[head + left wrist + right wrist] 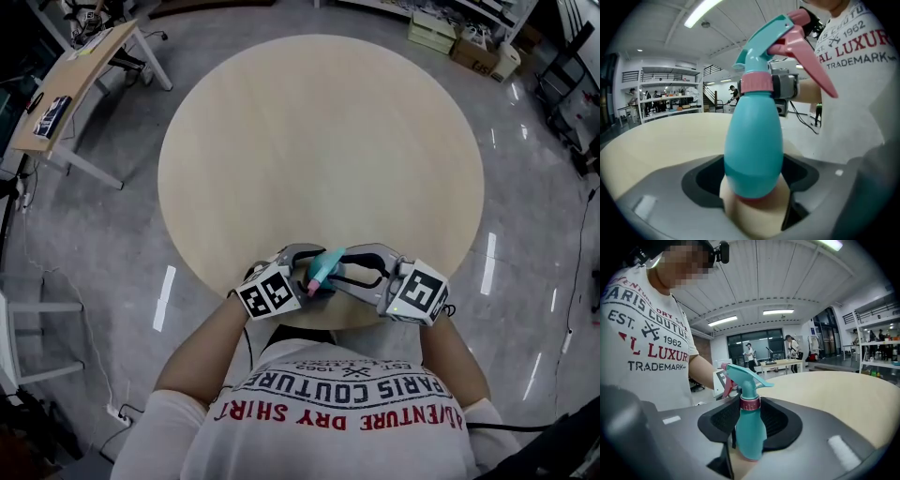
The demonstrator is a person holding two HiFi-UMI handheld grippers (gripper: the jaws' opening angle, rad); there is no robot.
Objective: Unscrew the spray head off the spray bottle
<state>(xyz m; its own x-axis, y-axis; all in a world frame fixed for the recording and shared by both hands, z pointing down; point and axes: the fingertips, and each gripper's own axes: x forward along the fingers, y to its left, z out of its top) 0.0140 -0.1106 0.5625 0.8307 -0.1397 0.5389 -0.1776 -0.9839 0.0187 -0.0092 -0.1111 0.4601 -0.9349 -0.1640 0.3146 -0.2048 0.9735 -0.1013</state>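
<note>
A teal spray bottle (pixel 322 267) with a pink collar and pink trigger is held tilted over the near edge of the round wooden table (pixel 319 141). My left gripper (pixel 312 278) is shut on the bottle's fat lower body (pixel 752 145). From the other side, my right gripper (pixel 337 266) has its jaws at the pink collar (pixel 750 404), and one grey finger (pixel 786 91) lies against the collar (pixel 757 83). The spray head (pixel 780 37) points toward the person's white shirt. The bottle's base is hidden between the left jaws.
The person's torso is right behind both grippers. A wooden desk (pixel 75 75) stands at the far left, and boxes (pixel 469 42) lie on the floor at the far right. Glossy grey floor surrounds the table.
</note>
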